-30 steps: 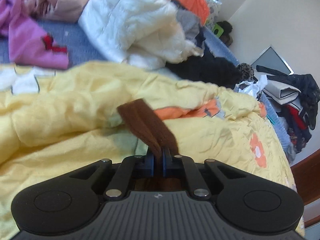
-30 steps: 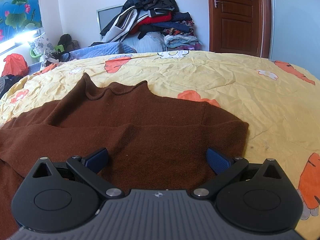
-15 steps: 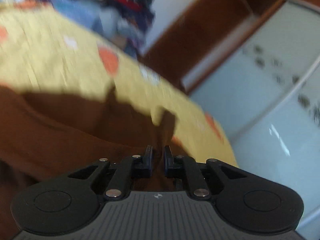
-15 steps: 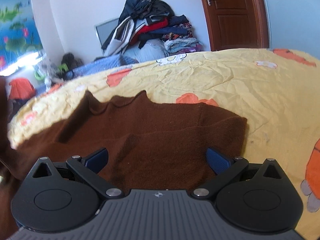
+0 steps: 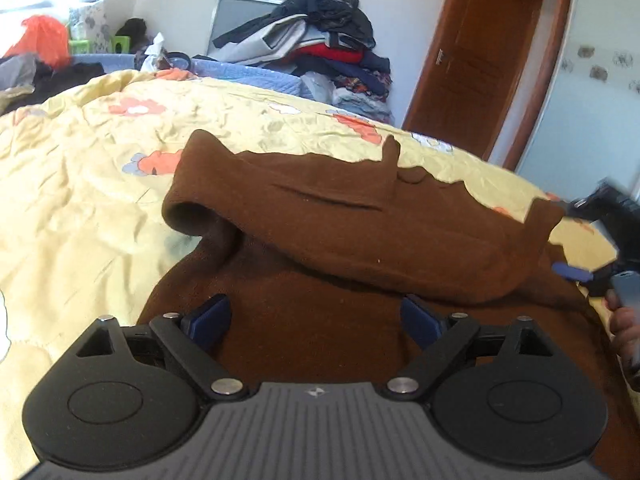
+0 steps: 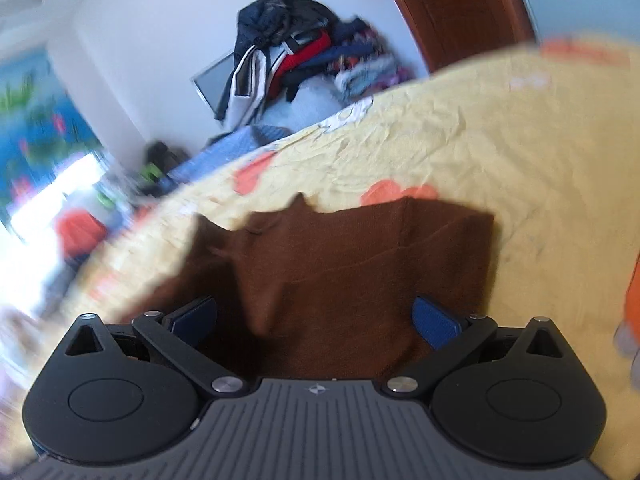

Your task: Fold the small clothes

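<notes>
A small brown knit sweater (image 5: 360, 232) lies on the yellow quilt (image 5: 80, 184), with one sleeve folded across its body. My left gripper (image 5: 316, 320) is open and empty, its blue pads (image 5: 208, 316) wide apart just above the sweater's near part. My right gripper (image 6: 314, 320) is also open and empty above the same sweater (image 6: 352, 256); that view is blurred by motion. The right gripper also shows at the right edge of the left wrist view (image 5: 604, 240).
A heap of dark clothes (image 5: 320, 44) is stacked against the far wall beside a wooden door (image 5: 476, 60). An orange bag (image 5: 44, 40) and other clutter sit at the far left. The quilt has orange flower prints (image 5: 156, 162).
My left gripper let go of the brown sleeve, opened wide and swung round to face the sweater; the sleeve now lies folded over the body. My right gripper tilted and moved, staying open.
</notes>
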